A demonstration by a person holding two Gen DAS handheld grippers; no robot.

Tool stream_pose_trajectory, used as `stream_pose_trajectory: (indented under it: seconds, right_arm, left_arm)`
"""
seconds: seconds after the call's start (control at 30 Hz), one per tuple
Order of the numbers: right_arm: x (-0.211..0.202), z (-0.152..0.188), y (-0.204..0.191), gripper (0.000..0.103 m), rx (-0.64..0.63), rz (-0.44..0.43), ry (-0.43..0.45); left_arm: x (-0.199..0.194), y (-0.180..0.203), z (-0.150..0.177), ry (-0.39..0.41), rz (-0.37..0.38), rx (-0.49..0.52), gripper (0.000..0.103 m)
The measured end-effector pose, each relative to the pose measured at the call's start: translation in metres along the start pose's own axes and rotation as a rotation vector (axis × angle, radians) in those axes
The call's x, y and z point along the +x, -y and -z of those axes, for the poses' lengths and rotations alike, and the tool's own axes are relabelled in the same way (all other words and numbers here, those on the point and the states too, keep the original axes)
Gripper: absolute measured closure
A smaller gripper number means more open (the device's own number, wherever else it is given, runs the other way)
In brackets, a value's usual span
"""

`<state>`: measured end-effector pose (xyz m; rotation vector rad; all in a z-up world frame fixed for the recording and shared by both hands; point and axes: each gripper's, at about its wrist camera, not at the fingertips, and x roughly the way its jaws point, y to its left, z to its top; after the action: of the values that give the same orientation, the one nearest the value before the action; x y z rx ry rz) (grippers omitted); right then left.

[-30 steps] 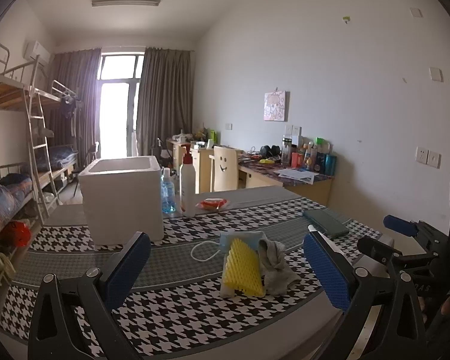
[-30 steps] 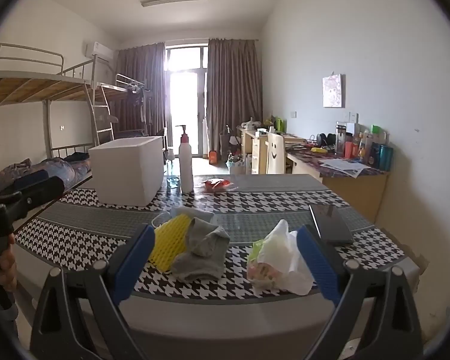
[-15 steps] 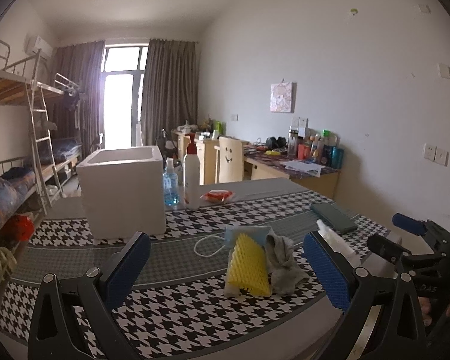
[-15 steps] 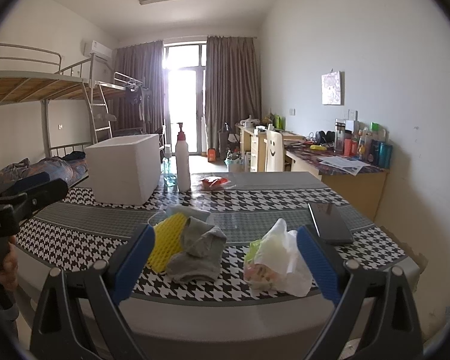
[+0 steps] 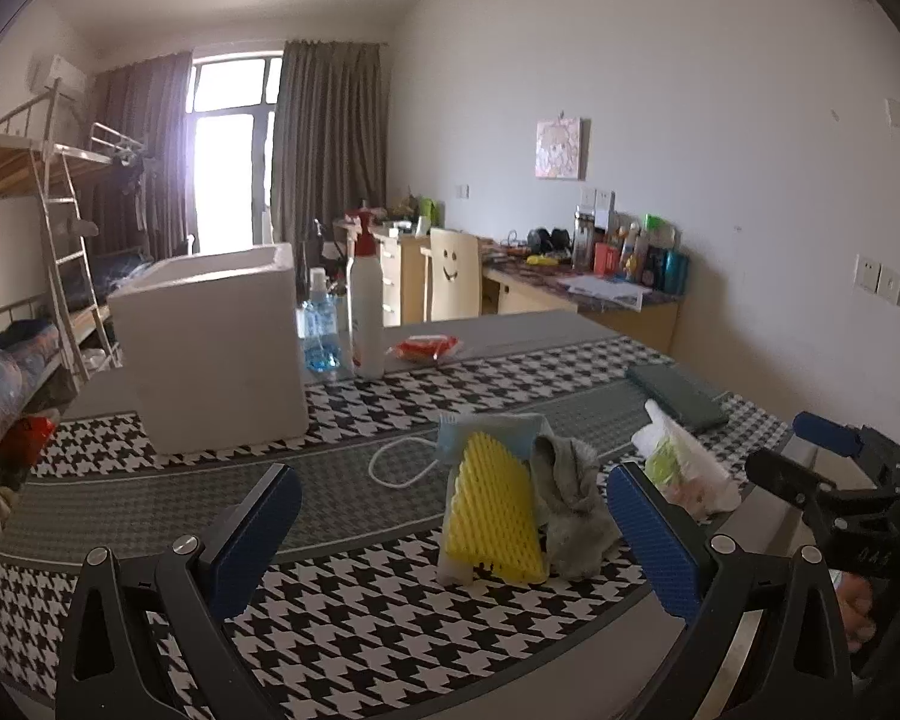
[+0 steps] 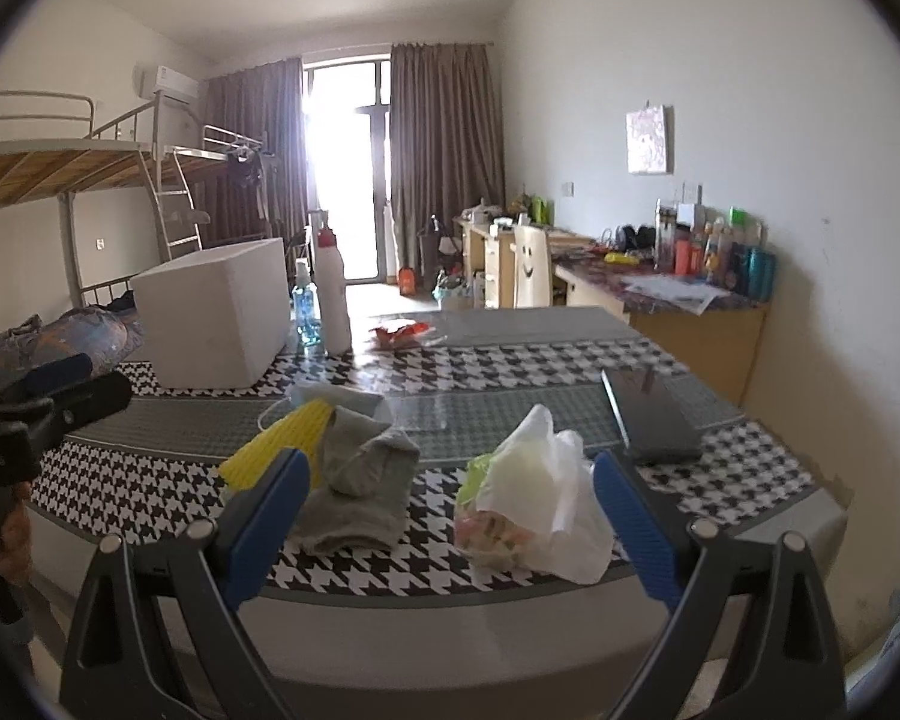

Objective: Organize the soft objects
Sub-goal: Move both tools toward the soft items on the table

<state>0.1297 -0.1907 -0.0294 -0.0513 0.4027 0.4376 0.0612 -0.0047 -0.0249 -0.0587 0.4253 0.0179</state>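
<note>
1. Hovering empty, left claw and right claw both gape wide.
2. Yellow sponge, grey cloth and plastic bag lie unsorted on the counter.
3. White foam box awaits; nothing seems organized yet.

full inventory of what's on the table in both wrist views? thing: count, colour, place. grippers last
foam box: 1, white, far left of table
pump bottle: 1, white with red top, right of the box
spray bottle: 1, clear blue, between box and pump bottle
snack packet: 1, red-orange, far middle
face mask: 1, light blue, white loop, behind the sponge
sponge: 1, yellow, near middle
sock: 1, grey, crumpled against the sponge
plastic bag: 1, white, near right edge
flat case: 1, dark, right side
tablecloth: 1, black-white houndstooth
left gripper: blue pads, open, empty
right gripper: blue pads, open, empty
</note>
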Motion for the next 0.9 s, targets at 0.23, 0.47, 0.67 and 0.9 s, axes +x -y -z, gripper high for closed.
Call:
stream_pose_trajectory:
  seconds: [0.23,0.47,0.67,0.9]
  right_arm:
    - [0.01,0.004,0.008,0.006,0.012,0.022,-0.033]
    - [0.024,0.008,0.019,0.006,0.032,0.05,-0.068]
    - [0.032,0.011,0.024,0.006,0.038,0.066,-0.091]
    - [0.043,0.016,0.037,0.006,0.064,0.088,-0.116]
  left_arm:
    - [0.018,0.008,0.002,-0.03,0.012,0.017,0.001]
    - [0.038,0.012,0.005,-0.08,-0.01,0.05,0.001]
    - [0.054,0.015,0.01,-0.135,-0.005,0.062,0.001]
    - [0.071,0.011,0.014,-0.175,0.001,0.049,0.006]
